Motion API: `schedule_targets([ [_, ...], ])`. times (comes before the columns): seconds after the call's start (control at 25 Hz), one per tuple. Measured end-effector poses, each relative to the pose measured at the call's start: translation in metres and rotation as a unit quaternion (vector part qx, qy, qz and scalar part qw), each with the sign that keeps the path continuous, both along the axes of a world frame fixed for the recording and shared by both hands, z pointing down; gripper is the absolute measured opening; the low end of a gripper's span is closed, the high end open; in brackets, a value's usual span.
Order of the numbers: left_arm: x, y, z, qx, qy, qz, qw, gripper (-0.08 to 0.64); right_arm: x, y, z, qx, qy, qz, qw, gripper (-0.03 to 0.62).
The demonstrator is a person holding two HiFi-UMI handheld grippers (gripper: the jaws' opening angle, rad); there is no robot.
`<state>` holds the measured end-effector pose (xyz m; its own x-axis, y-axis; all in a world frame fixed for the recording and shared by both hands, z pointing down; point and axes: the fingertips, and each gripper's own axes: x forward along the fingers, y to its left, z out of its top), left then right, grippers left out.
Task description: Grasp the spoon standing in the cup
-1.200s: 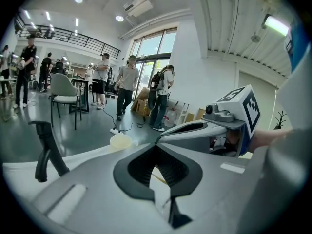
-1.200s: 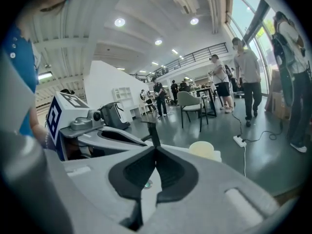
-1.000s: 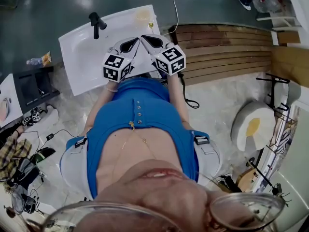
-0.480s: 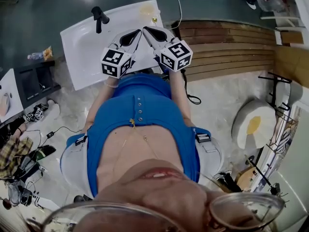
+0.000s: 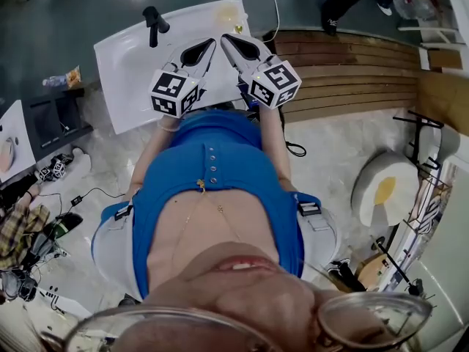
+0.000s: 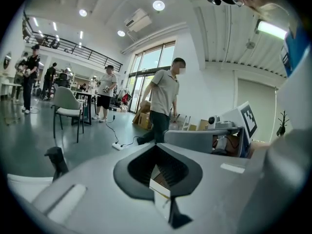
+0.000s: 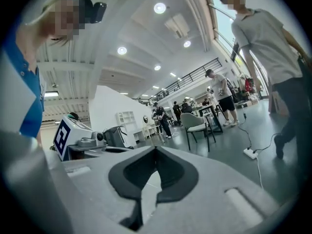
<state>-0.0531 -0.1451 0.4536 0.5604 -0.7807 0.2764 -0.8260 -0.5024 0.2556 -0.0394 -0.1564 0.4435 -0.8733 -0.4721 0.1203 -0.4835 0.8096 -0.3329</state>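
Note:
In the head view a small gold-coloured thing (image 5: 238, 28) stands near the far right corner of the white table (image 5: 124, 64); it is too small to tell cup from spoon. My left gripper (image 5: 211, 43) and right gripper (image 5: 225, 39) are held side by side over the table, tips almost touching, a short way short of that thing. Both are shut with nothing between the jaws. The left gripper view (image 6: 156, 146) and the right gripper view (image 7: 156, 149) look out level across the room. Neither shows a cup or a spoon.
A black stand (image 5: 152, 22) sits at the table's far left, also seen as the black stand (image 6: 57, 161). A yellowish patch (image 5: 226, 11) marks the far edge. A person (image 6: 163, 101) walks close beyond the table. Wooden boards (image 5: 344, 75) lie to the right.
Both grippers have moved a little farther out over the table toward its far right corner, still shut. A person's legs have come into the top right of the head view.

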Motion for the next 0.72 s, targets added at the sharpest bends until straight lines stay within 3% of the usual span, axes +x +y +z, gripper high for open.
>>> schedule_targets([
  [0.72, 0.001, 0.005, -0.027, 0.044, 0.024, 0.004, 0.9987, -0.002, 0.002, 0.012, -0.032, 0.084, 0.0, -0.003, 0.996, 0.002],
])
